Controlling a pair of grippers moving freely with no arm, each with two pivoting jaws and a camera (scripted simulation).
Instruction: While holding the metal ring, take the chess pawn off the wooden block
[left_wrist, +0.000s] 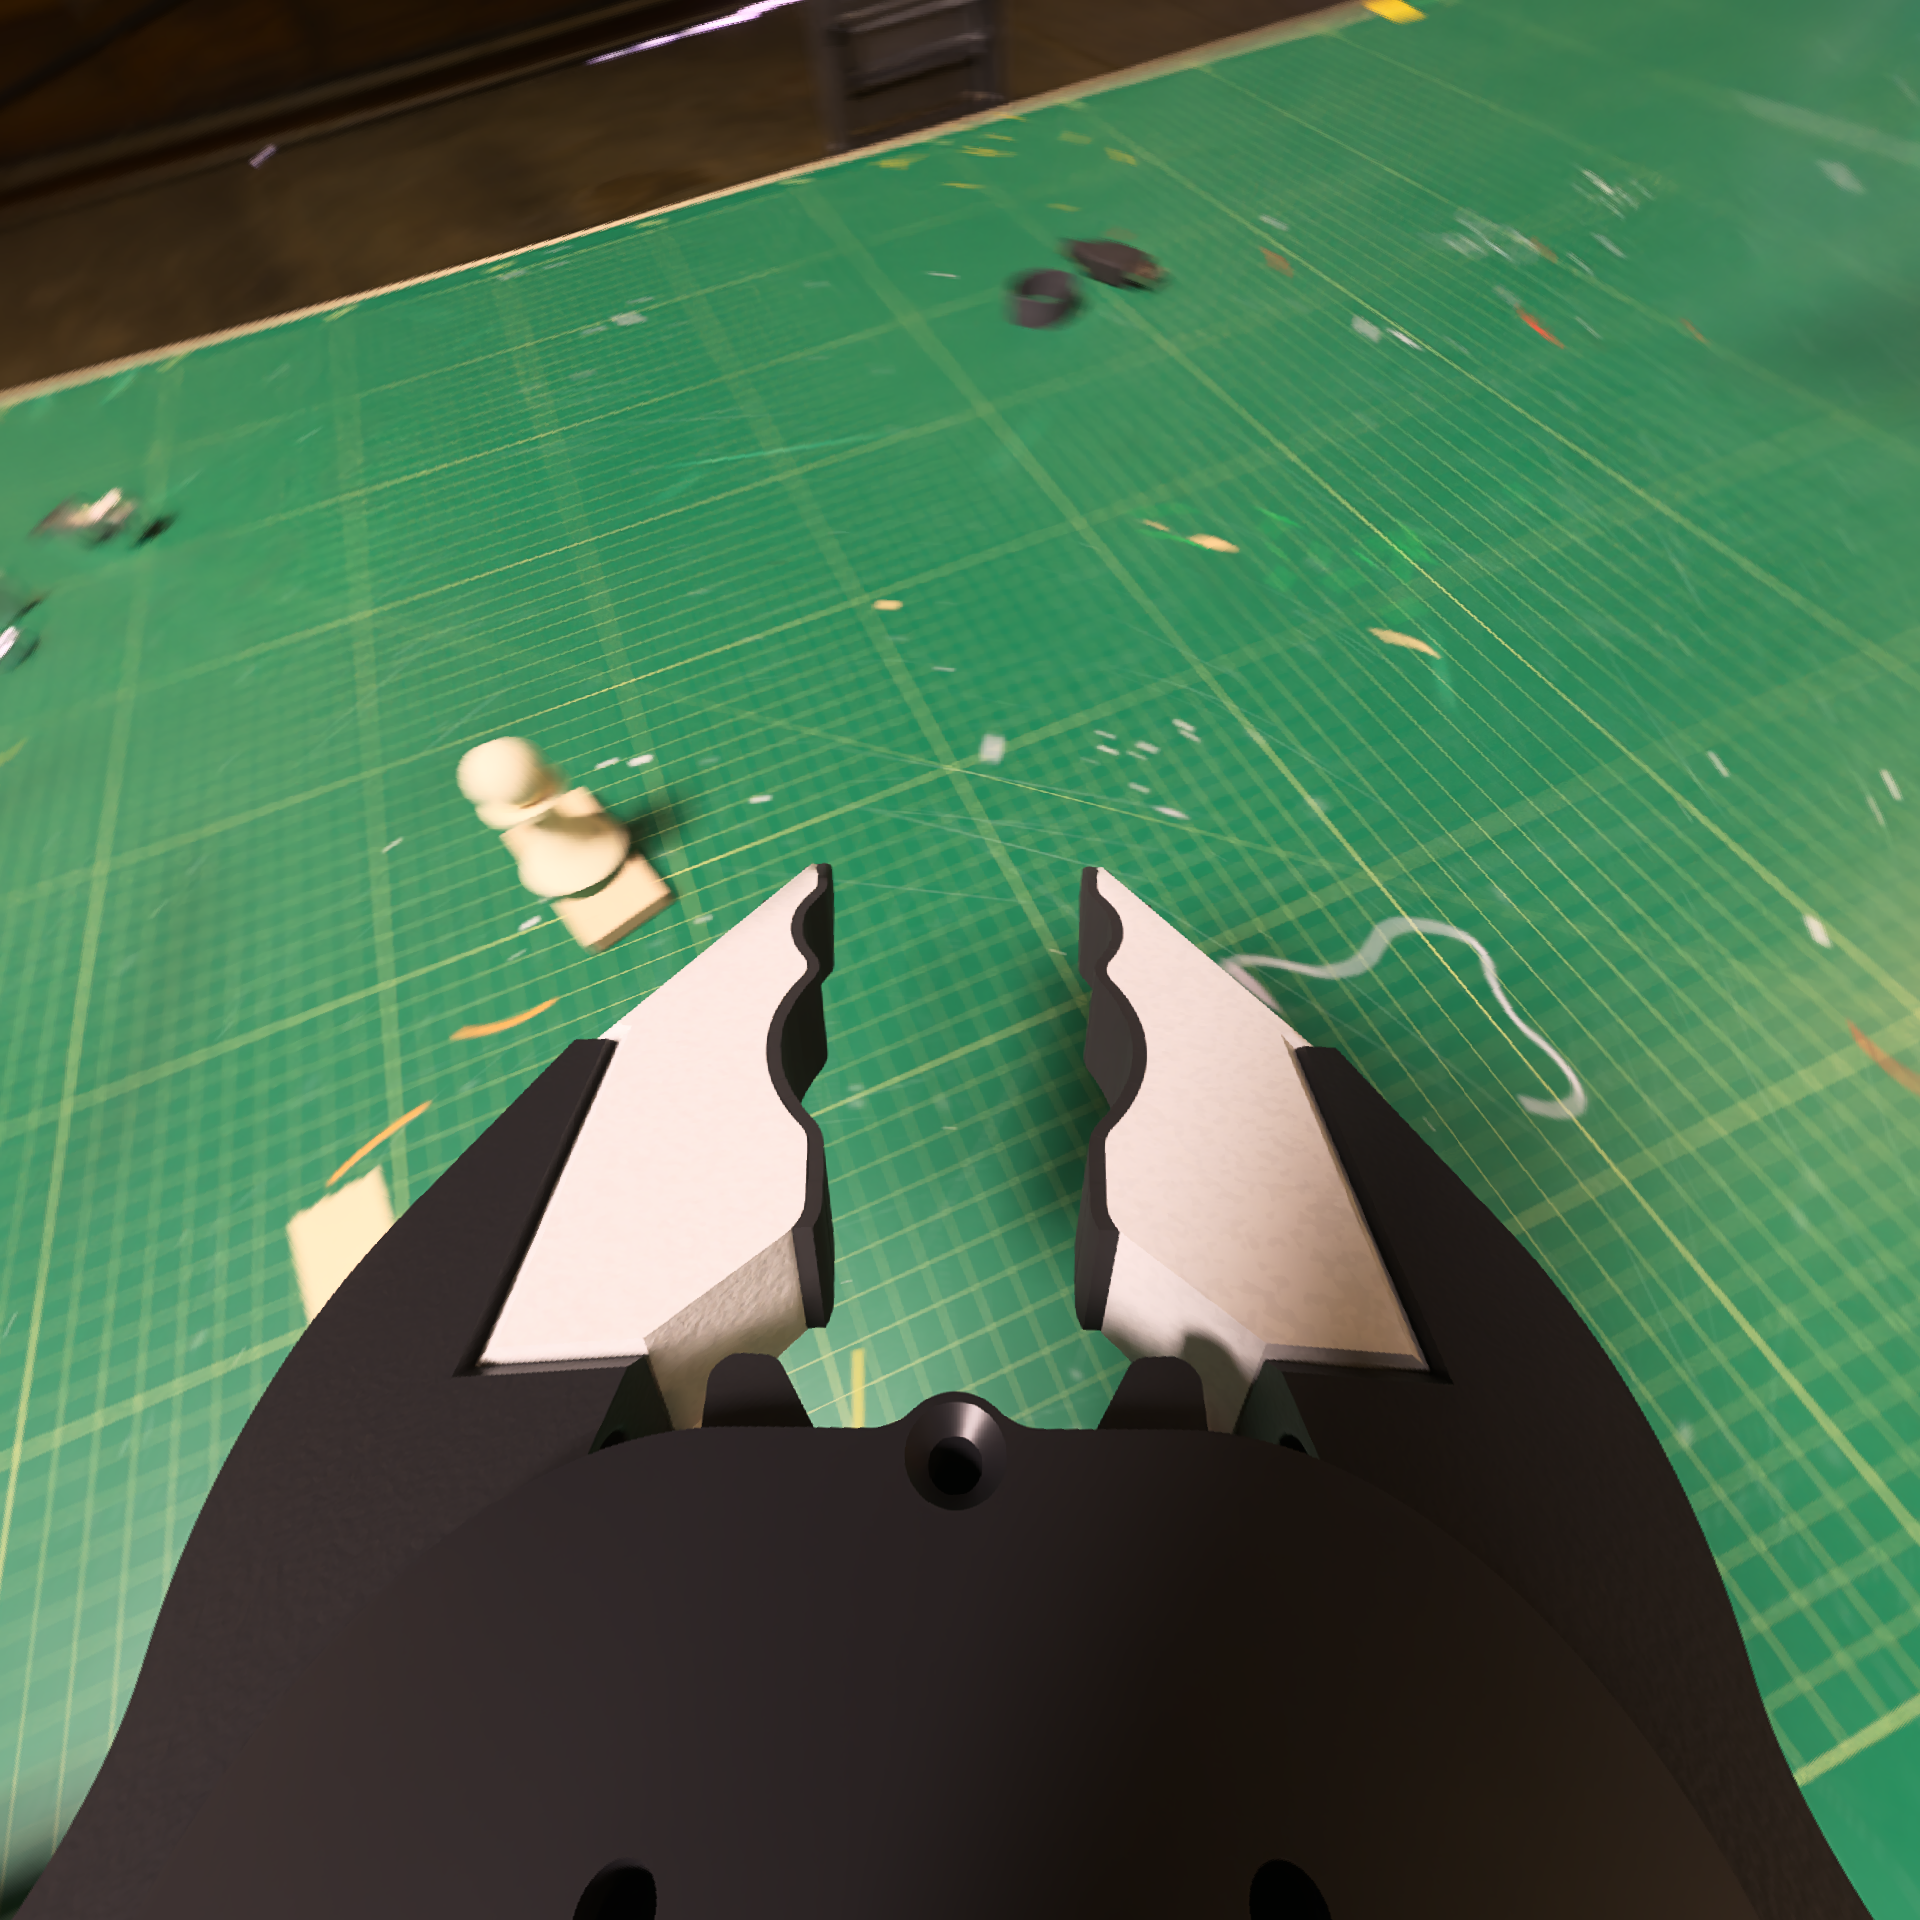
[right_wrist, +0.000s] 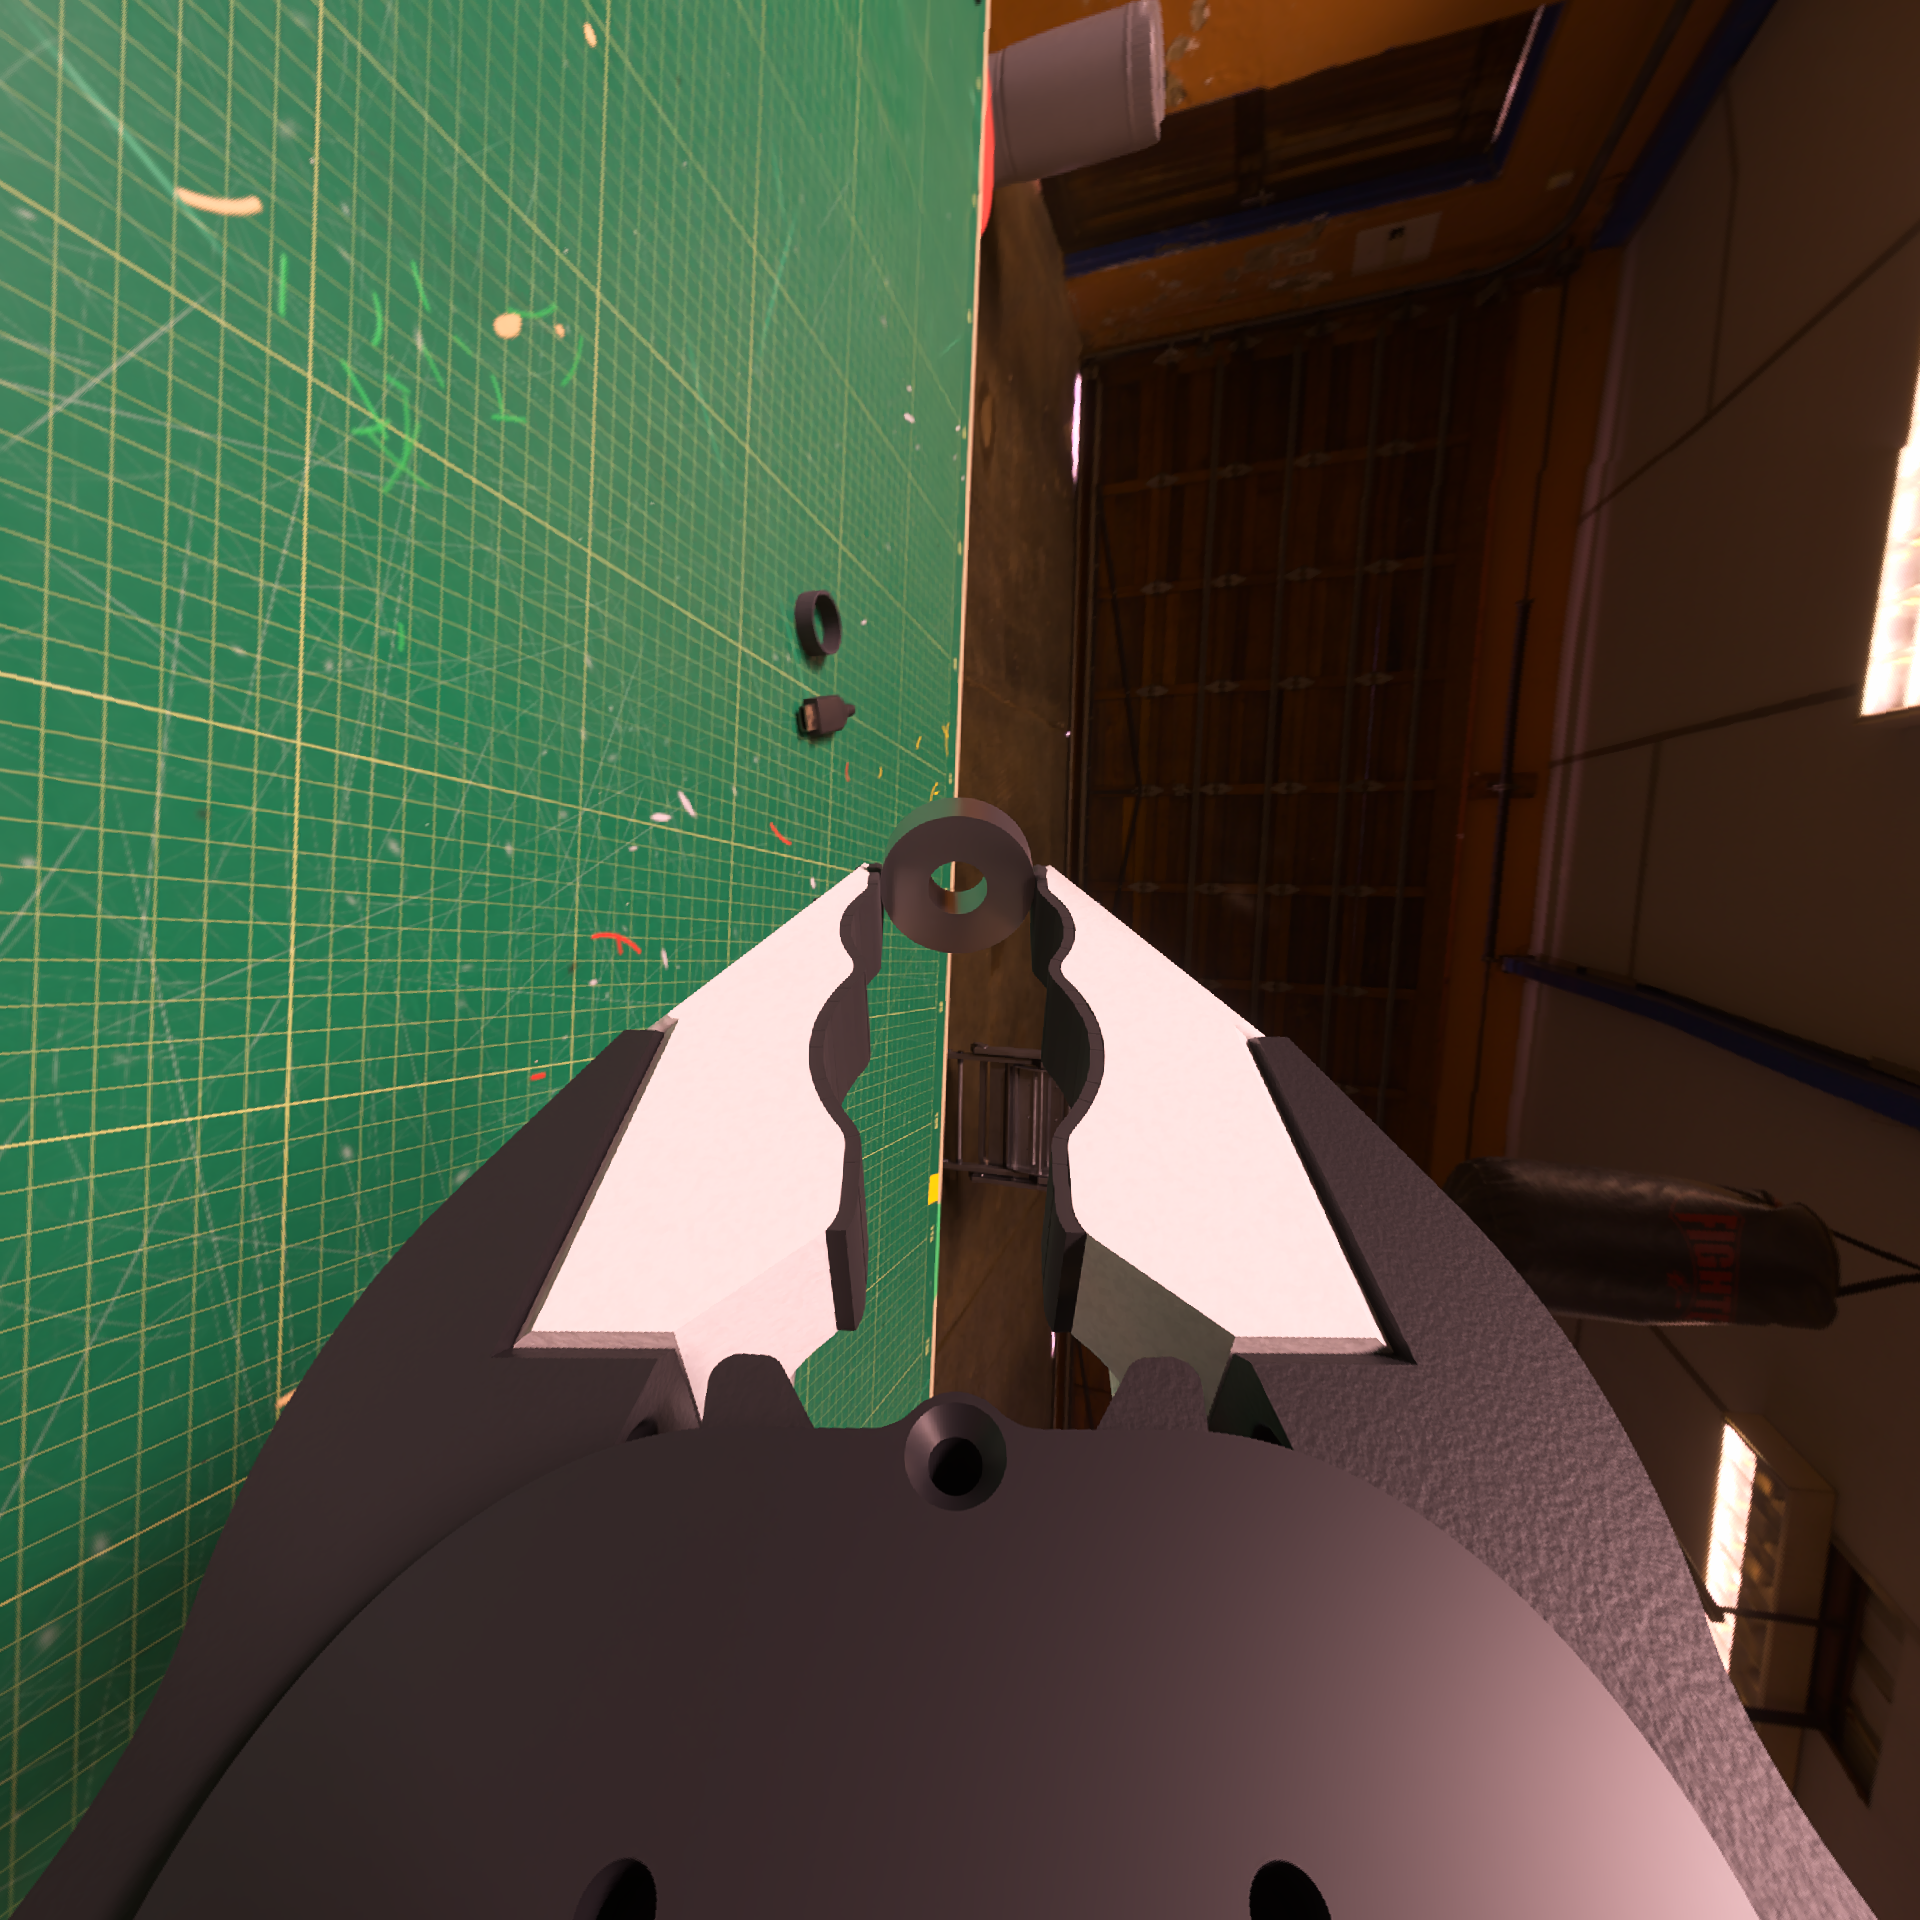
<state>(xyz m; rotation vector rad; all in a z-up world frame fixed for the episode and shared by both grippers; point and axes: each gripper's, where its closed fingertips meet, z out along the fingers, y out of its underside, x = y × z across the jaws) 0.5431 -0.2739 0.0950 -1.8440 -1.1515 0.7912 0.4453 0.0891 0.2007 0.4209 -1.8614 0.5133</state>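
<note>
The chess pawn (left_wrist: 532, 821), cream-coloured, stands on the wooden block (left_wrist: 608, 896), a small flat pale tile lying on the green cutting mat (left_wrist: 1143, 623). In the left wrist view the pair sits at about ten o'clock from the fingertips of the left gripper (left_wrist: 956, 883), near but clearly apart from them. That gripper is spread wide, nothing between its fingers, and it hangs above the mat pointing past the pawn to the right

The metal ring (right_wrist: 956, 878), a thick grey washer-like piece, is pinched at the very tips of the right gripper (right_wrist: 956, 883), its hole facing the camera. That view is rolled sideways, so the mat fills the left half and the room beyond its edge the right

As I judge it, the ring half of the task is secured and the pawn half has not begun: the step in hand is the left gripper's approach. The next move calls for swinging toward ten o'clock, lowering so the open fingers straddle the pawn's body, closing, then lifting straight up so the block stays put, while the right grip does not slacken

Farther off, a dark ring (left_wrist: 1042, 298) and a small dark part (left_wrist: 1112, 260) lie near the mat's far edge at twelve o'clock, a white thread (left_wrist: 1455, 977) curls at three o'clock, a second pale tile (left_wrist: 338, 1236) lies at eight o'clock
</note>
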